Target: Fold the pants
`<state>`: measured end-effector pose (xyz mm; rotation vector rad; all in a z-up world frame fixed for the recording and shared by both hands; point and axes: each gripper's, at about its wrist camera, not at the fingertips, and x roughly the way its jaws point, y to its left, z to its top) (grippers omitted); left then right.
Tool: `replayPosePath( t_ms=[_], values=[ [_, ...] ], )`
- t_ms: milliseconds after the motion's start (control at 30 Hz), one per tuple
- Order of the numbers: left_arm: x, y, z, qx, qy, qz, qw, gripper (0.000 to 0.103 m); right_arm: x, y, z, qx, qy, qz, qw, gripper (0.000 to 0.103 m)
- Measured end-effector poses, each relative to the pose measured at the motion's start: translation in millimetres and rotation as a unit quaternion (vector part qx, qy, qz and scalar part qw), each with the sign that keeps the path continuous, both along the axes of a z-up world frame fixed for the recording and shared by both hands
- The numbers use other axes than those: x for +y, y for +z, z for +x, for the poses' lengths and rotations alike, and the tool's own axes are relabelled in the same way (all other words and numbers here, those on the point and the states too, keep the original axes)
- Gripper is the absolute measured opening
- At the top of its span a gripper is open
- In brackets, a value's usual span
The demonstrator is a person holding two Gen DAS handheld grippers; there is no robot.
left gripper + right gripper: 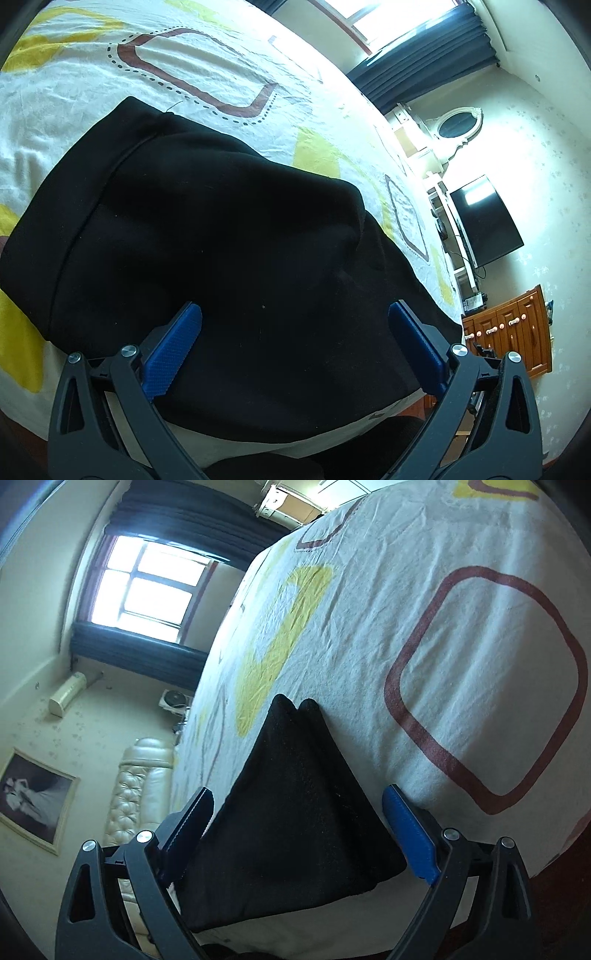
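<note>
On the bed, over a white sheet (pixel 92 107) printed with yellow patches and brown rounded outlines, I see the black pants (pixel 207 258) lying in a broad dark heap that fills most of my left wrist view. A seam or band runs along the cloth's left side there. My left gripper (pixel 295 314) is spread wide, its blue pads (pixel 173 350) standing well apart with the black fabric showing between them; it has hold of nothing that I can make out, and I cannot tell whether the pads touch the cloth or hang just above it.

From my right wrist view, a narrower part of the pants (pixel 291 812) tapers away from me to two rounded ends on the sheet (pixel 461 664). My right gripper (pixel 297 801) is also wide open, one finger on each side of that black strip, clasping nothing.

Beyond the bed edge I see a window (pixel 147 587) with dark curtains (pixel 140 653), a television (pixel 484 221) on the wall, and a wooden cabinet (pixel 513 332).
</note>
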<state>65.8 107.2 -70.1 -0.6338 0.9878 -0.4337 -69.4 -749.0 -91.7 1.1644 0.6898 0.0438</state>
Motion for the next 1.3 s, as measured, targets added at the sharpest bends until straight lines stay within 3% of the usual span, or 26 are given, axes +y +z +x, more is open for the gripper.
replayPosePath(
  t_ms=[133,200,400,533,633,700,733,800,900,1133,1300],
  values=[
    [-1.0,0.6,-0.1,-0.004,-0.004,0.004,1.0,0.101,-11.4,-18.4,-15.4,-0.052,-0.012,0.072,0.996,0.091],
    [-1.6,1.5,-1.0,-0.005,-0.005,0.011,0.9999,0.101,-11.0,-22.1,-15.5,-0.065,-0.009,0.084,0.994,0.091],
    [-1.6,2.0,-1.1,-0.003,-0.003,0.01,0.9999,0.101,-1.6,-6.6,22.2,-0.03,0.075,0.033,0.996,0.093],
    [-1.6,1.2,0.1,-0.003,-0.008,0.013,0.9999,0.101,25.5,1.3,54.4,0.0,0.164,0.014,0.986,0.093],
    [-2.3,1.1,0.7,-0.003,-0.01,0.017,0.9998,0.101,34.1,4.7,63.1,0.03,0.171,-0.008,0.985,0.09],
    [-2.2,1.1,0.9,-0.003,-0.009,0.017,0.9998,0.101,35.5,7.3,63.4,0.052,0.164,-0.025,0.985,0.077],
    [-1.8,0.7,0.6,-0.003,-0.009,0.017,0.9998,0.101,35.7,7.5,62.4,0.072,0.155,-0.039,0.984,0.056],
    [-1.9,0.7,0.7,-0.003,-0.009,0.017,0.9998,0.101,29.1,1.4,57.4,0.115,0.117,-0.042,0.986,0.026],
    [-3.2,0.7,1.9,-0.001,-0.007,0.021,0.9998,0.101,41.3,5.7,54.1,0.114,0.119,-0.053,0.985,0.021],
    [-11.6,3.1,4.5,0.004,-0.005,0.054,0.9985,0.101,93.5,51.9,69.4,0.02,0.131,0.013,0.991,0.02],
    [-14.3,4.0,6.5,0.009,-0.006,0.07,0.9975,0.101,157.9,93.7,88.3,-0.053,0.171,0.056,0.982,0.02]
  ],
)
